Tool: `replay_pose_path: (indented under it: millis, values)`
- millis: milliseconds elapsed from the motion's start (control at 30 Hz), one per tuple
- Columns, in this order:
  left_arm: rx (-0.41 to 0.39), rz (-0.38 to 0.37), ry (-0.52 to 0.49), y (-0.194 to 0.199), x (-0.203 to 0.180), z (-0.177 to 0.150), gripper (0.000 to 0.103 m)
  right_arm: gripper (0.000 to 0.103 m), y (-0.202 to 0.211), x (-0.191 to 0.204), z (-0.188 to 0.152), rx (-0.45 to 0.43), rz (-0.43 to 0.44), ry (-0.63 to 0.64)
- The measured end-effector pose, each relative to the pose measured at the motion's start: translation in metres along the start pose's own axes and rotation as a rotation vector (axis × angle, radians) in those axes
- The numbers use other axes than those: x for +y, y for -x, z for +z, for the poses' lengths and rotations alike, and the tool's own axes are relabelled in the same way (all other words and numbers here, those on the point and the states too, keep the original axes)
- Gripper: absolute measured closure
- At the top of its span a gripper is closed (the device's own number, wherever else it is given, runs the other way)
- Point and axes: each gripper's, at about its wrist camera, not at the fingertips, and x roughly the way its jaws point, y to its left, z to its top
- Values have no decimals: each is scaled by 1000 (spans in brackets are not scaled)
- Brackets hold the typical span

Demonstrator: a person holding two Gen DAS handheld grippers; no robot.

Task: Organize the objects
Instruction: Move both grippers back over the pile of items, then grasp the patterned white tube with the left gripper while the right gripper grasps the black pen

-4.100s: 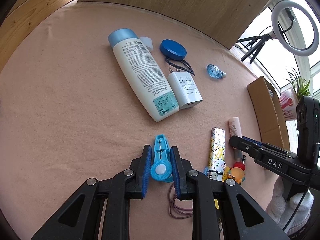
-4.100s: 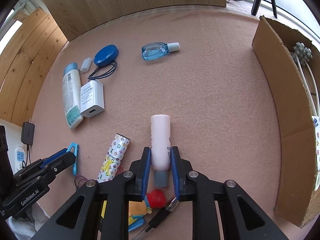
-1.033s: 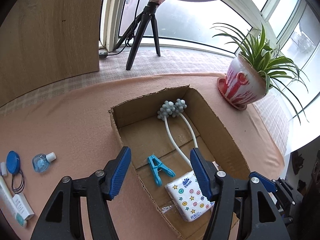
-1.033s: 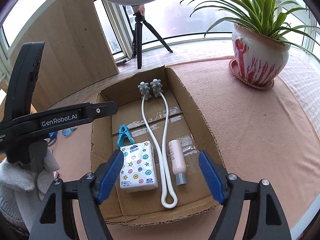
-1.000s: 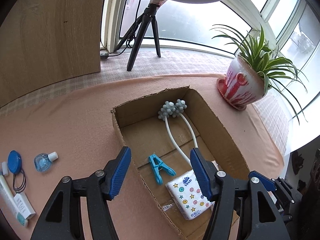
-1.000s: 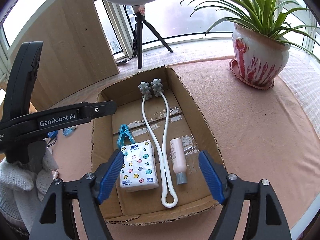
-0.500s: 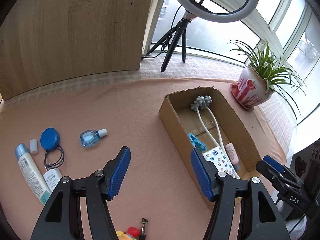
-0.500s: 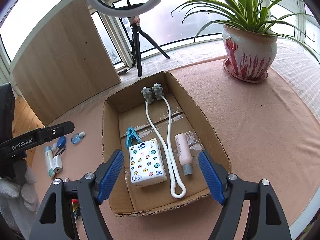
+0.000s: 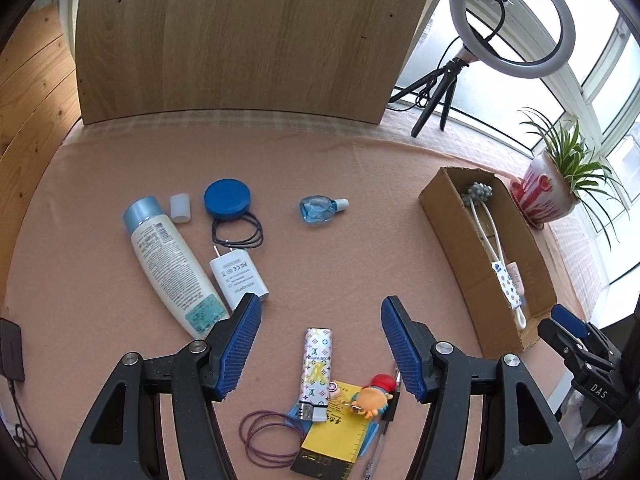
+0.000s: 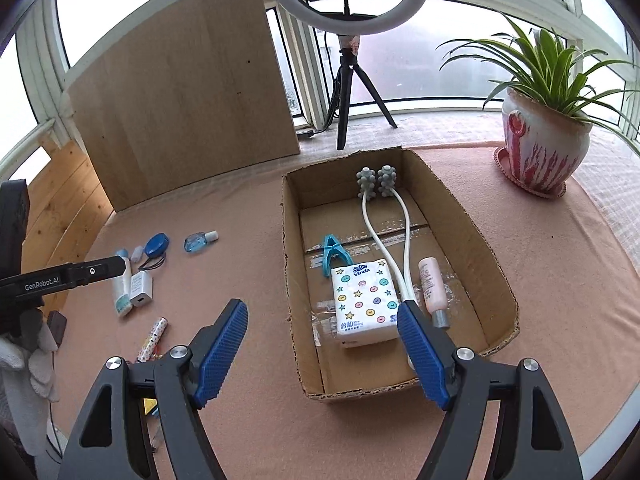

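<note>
1. At the far left of the desk (image 9: pixel 100 320) lies a white lotion bottle (image 9: pixel 170 266) with a pale blue cap, a white charger (image 9: pixel 239 276) touching its right side.
2. Just beyond the charger sit black hair ties (image 9: pixel 238 233), a blue round case (image 9: pixel 227 199) and a small white cap (image 9: pixel 180 209).
3. The left gripper (image 9: pixel 321 346) hovers with its jaws spread wide and holding nothing; a patterned tube (image 9: pixel 317 368) lies between them on the desk.
4. Near that tube: purple hair ties (image 9: pixel 267 438), a yellow card (image 9: pixel 330 442), a small cartoon figure (image 9: pixel 370 398).
5. A small blue bottle (image 9: pixel 320 210) lies alone mid-desk.
6. The right gripper (image 10: pixel 322 350) also has its jaws wide apart and empty, above the near end of the cardboard box (image 10: pixel 472 236).
7. Inside the box, left to right: blue clip (image 10: pixel 334 258), tissue pack (image 10: pixel 364 304), white massager (image 10: pixel 386 240), pink tube (image 10: pixel 432 290).
8. A potted plant (image 10: pixel 542 148) stands at the far right.
</note>
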Motion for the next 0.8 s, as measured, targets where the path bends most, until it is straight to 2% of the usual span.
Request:
replay_pose_path:
  millis: [200, 367, 600, 800]
  values:
    - [21, 29, 39, 6, 35, -21, 37, 29, -10, 33, -14, 70, 75, 56]
    - [46, 26, 58, 1, 48, -36, 37, 29, -18, 57, -25, 123, 132, 81]
    - [83, 1, 26, -13, 34, -48, 38, 30, -35, 76, -36, 213, 167, 92]
    - [109, -10, -22, -28, 17, -47, 38, 41, -49, 90, -53, 287, 179, 97]
